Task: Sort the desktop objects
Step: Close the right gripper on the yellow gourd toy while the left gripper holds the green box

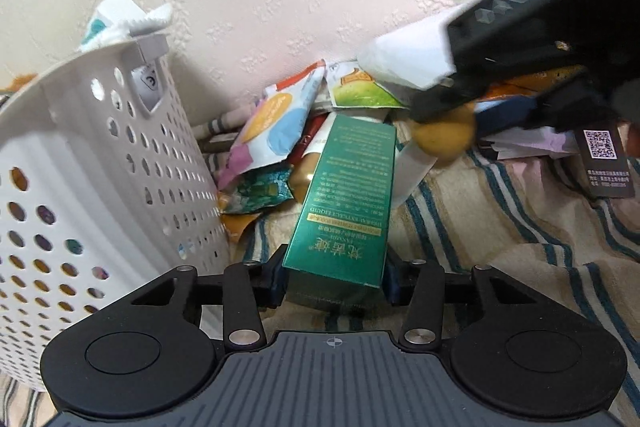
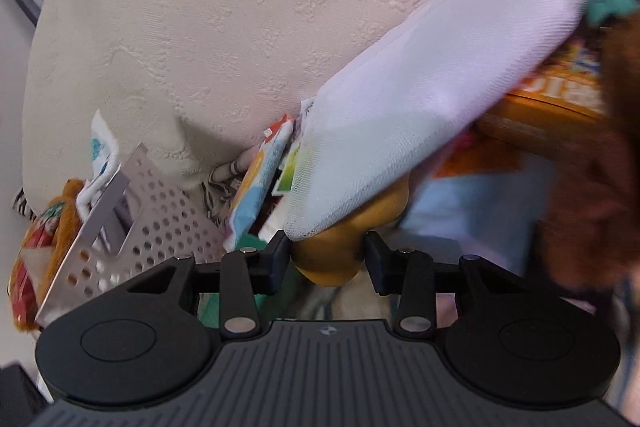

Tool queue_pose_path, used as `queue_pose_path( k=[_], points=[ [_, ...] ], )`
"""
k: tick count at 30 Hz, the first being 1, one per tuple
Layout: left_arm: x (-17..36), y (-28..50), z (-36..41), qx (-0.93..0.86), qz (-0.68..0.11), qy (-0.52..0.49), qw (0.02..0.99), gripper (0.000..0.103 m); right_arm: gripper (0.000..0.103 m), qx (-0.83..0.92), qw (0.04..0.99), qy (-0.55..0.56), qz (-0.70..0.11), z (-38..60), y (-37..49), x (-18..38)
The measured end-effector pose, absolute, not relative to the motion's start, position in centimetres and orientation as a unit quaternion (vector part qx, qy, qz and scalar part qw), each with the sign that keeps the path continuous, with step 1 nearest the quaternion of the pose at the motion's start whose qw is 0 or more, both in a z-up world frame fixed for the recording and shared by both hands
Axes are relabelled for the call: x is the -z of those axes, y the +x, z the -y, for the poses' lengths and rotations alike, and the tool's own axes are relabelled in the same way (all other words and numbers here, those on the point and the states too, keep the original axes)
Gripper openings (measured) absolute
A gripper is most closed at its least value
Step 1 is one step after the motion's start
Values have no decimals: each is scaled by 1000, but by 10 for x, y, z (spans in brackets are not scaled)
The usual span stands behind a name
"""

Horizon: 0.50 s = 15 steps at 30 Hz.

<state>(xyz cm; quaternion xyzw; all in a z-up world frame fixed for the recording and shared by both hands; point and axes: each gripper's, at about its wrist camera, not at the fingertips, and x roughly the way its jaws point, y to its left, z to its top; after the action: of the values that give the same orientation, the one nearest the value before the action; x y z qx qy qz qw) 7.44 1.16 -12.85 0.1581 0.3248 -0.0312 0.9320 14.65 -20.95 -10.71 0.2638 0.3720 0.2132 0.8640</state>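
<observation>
While your left wrist camera looks down a striped cloth [image 1: 500, 227] spread over the desk, it shows you things the right one hides: the long green box [image 1: 348, 195] lying lengthwise toward the wall, its near end between your left gripper [image 1: 335, 281] fingers, and your right gripper [image 1: 448, 107] coming in from the upper right with a white cloth-covered piece [image 1: 404, 61] and a yellow-brown rounded part [image 1: 444, 139] at its tip. From that side you also see the white perforated basket [image 1: 100, 163] standing just left of the box, with a heap of colourful packets [image 1: 276, 123] against the wall behind it. Your right wrist camera, blurred on its right half, gives you the close view instead: the white fabric [image 2: 420, 99] fills the middle, a brown plush toy [image 2: 592, 167] crowds the right edge, and an orange box [image 2: 560, 95] sits behind it. Your left fingers [image 1: 276, 283] stand partway closed and press on both sides of the green box, so they grip it. Your right gripper [image 2: 326, 257] has its fingers [image 2: 276, 259] partway closed too, against the yellow-brown soft part [image 2: 328, 259] under the white fabric, which bulges between them; they hold it.
</observation>
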Motion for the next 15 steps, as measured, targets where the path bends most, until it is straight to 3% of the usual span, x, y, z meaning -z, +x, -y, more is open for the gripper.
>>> queue_pose_path(
  k=[15],
  points=[
    [104, 27, -3, 40, -299, 144, 943, 41, 45, -221, 881, 227, -351, 224, 67, 89]
  ],
)
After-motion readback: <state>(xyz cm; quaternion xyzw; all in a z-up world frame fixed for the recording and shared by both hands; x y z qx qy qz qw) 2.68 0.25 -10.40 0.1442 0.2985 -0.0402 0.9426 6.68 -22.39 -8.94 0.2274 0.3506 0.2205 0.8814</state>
